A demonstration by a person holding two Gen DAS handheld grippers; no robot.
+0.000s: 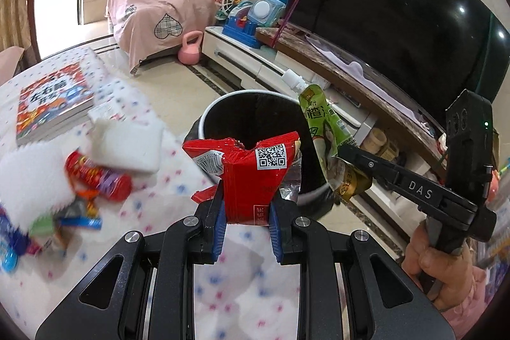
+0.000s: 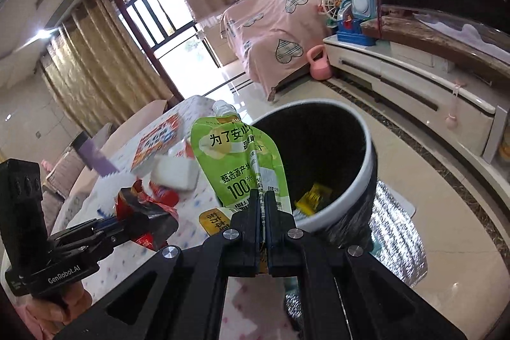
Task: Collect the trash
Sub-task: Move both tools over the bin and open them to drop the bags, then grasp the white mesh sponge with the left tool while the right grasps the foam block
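My left gripper [image 1: 247, 206] is shut on a red snack wrapper [image 1: 251, 171] and holds it in front of the trash bin [image 1: 223, 107], just above the table edge. My right gripper [image 2: 262, 212] is shut on a green spouted drink pouch [image 2: 237, 158], held upright beside the bin's rim [image 2: 369, 145]. The pouch [image 1: 322, 123] and the right gripper [image 1: 346, 156] also show in the left wrist view, at the bin's right side. The left gripper [image 2: 127, 228] with the red wrapper [image 2: 137, 203] shows at the left of the right wrist view. A yellow wrapper [image 2: 314, 196] lies inside the bin.
On the dotted tablecloth [image 1: 178, 190] lie more wrappers [image 1: 95, 177], a white tissue pack [image 1: 124, 145] and a colourful book [image 1: 52, 104]. A TV stand [image 1: 255, 59] and a large TV [image 1: 398, 21] stand behind the bin. A pink kettlebell [image 1: 190, 48] sits on the floor.
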